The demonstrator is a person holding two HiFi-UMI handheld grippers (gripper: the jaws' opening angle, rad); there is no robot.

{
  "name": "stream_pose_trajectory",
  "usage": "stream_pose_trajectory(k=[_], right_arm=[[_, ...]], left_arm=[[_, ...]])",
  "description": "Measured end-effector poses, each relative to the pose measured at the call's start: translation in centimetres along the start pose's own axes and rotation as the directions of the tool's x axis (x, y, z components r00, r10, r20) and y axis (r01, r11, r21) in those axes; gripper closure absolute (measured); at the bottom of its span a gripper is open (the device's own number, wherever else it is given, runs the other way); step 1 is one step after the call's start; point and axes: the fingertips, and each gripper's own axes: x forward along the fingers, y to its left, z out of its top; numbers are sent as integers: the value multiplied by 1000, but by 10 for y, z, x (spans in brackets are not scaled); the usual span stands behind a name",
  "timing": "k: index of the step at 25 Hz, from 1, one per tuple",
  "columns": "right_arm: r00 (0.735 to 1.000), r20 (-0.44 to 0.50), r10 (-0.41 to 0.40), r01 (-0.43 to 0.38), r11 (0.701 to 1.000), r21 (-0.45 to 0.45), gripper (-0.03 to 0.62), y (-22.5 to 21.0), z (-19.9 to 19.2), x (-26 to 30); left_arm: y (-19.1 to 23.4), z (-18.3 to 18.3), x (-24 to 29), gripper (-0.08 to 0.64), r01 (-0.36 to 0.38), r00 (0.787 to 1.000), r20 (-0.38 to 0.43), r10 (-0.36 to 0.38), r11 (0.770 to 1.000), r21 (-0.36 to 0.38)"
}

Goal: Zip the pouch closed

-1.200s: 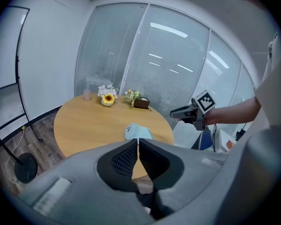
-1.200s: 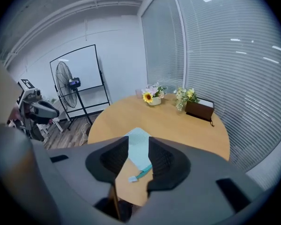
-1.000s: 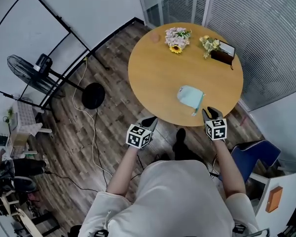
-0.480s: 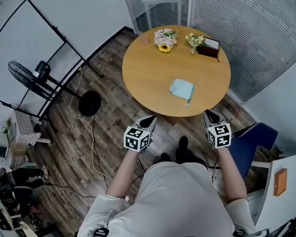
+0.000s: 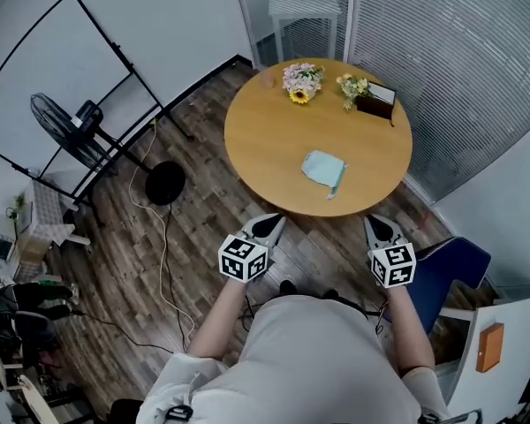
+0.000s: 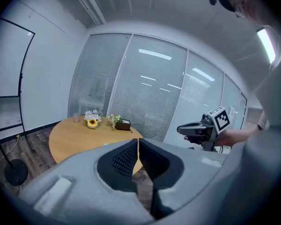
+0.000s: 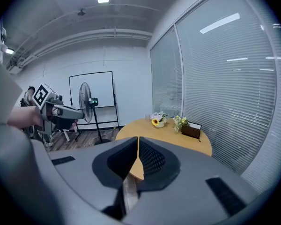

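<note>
A light blue pouch lies flat on the round wooden table, near its front edge, with a zip pull trailing toward me. Both grippers hang in the air short of the table edge, apart from the pouch. My left gripper is shut with nothing in it; its tips meet in the left gripper view. The jaws of my right gripper are closing, and their tips come together on nothing. The pouch is hidden behind the jaws in both gripper views.
Two flower bunches and a dark box stand at the table's far side. A standing fan with a round base and a cable are on the left. A blue chair is at my right, a white stool beyond.
Both grippers have drawn back from the table's front edge and risen. The pouch has not moved on the table.
</note>
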Motion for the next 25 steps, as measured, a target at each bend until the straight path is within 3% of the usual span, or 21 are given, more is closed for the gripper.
stream_pose_trajectory(k=[9,25], right_arm=[[995,80,54,-52,998,-35,589,-13,19,-33],[989,139,40,-34,998,-50,591,-20,36,-51]], left_arm=[[-43,15,-10,540,-43,998,41,40,995,88],[-53,30,-12,540,-70,994,86,63,994,83]])
